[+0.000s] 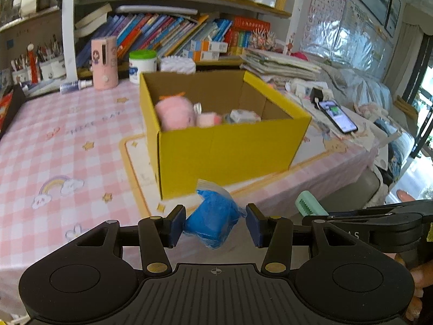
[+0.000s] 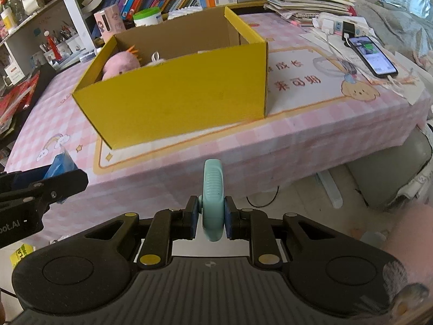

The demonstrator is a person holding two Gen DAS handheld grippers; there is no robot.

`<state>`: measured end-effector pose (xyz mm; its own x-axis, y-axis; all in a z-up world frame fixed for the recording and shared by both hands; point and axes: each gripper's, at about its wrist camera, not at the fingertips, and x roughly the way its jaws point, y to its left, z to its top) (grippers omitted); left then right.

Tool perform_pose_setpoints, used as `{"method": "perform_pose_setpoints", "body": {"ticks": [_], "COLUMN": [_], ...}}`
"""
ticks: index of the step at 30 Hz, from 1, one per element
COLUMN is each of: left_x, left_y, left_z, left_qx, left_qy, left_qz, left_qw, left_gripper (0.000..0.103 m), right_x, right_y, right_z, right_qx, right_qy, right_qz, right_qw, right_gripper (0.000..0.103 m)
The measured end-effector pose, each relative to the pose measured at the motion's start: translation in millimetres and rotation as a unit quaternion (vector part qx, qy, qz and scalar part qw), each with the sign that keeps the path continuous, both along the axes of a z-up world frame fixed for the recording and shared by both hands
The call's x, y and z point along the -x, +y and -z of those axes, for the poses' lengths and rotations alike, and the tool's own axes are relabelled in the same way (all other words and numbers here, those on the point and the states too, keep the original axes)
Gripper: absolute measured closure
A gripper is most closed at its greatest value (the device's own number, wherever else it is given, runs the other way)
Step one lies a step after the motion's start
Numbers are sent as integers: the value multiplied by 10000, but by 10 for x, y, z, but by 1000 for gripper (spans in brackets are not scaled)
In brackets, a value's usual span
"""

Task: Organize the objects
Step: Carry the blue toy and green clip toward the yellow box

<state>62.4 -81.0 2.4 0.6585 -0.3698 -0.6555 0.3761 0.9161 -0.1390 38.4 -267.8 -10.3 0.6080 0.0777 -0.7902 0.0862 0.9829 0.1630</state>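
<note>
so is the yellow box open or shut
Open. The yellow box has no lid across its top, and a pink plush toy shows inside against the bare brown inner walls.

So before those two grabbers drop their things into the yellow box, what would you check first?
1. Left gripper has the blue packet: cannot tell. The packet sits between the pads, yet a gap shows on the right side.
2. Right gripper grips the mint green clip: ok, pads press both sides.
3. Yellow box open on top: ok.
4. Room inside the box: ok. The pink plush toy and a small packet lie at the bottom, with free floor beside them.
5. Grippers over the box: not ok, both are short of its near wall.
6. The two grippers apart: ok, side by side, not touching.
</note>
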Motion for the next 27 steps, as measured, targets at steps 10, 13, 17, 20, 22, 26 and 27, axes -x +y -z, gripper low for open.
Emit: {"method": "perform_pose_setpoints", "body": {"ticks": [10, 13, 17, 20, 22, 26, 27], "left_x": [-343, -471, -627, -735, -815, -973, -1019], "left_y": [-272, -355, -427, -497, -545, -650, -674], "left_z": [-278, -344, -397, -394, -384, -355, -342], "left_qx": [36, 3, -34, -100, -145, -283, -315], "left_qy": [-561, -699, -789, -809, -804, -823, -824], "left_qz": [-256, -363, -503, -583, -612, -639, -649], "left_qw": [9981, 9969, 9956, 9950, 9948, 9942, 9940], "left_gripper": [56, 56, 56, 56, 56, 56, 56], "right_x": [-420, -594, -807, -963, -1066, -1268, -1324], "right_y": [-317, -380, -443, -473, -474, -474, -475], "right_z": [-442, -580, -691, -720, -721, -718, -714], "right_qx": [-157, -183, -197, -208, -199, -188, -174], "right_qy": [-831, -1056, -1252, -1303, -1322, -1341, -1340], "right_qz": [-183, -303, -478, -616, -717, -878, -912], "right_qw": [9962, 9938, 9908, 9893, 9884, 9869, 9866], "right_gripper": [85, 85, 85, 85, 85, 85, 85]}}
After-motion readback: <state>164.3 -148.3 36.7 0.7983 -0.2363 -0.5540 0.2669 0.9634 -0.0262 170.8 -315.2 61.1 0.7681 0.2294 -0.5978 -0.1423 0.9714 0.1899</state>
